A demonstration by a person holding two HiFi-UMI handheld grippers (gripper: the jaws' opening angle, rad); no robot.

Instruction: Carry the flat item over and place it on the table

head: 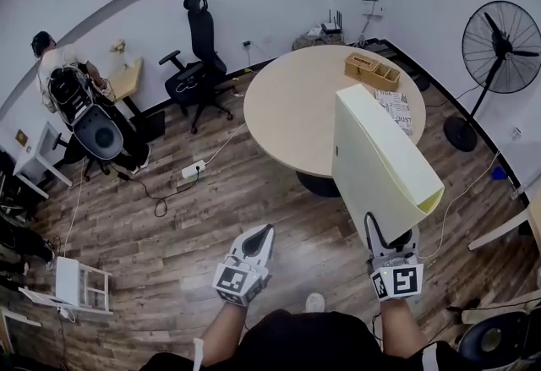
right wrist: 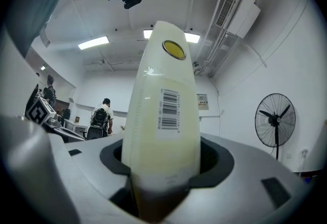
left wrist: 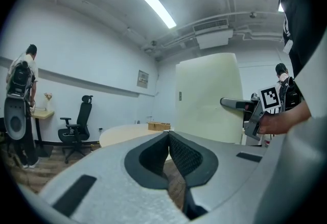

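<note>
Pinching the pale yellow folder (head: 380,154) upright by its lower edge, the right gripper (head: 391,236) should tilt it flat over the round counter (head: 292,103) ahead before letting go; the left gripper (head: 264,234), jaws pressed together, is empty.

Round table (head: 292,107) at upper centre of head view. Wooden box (head: 372,70) on its far right part, printed sheet (head: 396,111) just below. Folder (head: 380,158) right of centre, overlapping table's edge, base in right gripper (head: 390,234) at lower right. Left gripper (head: 264,234) at lower centre. Office chair (head: 199,65) left of table; pedestal fan (head: 500,48) at upper right.
</note>
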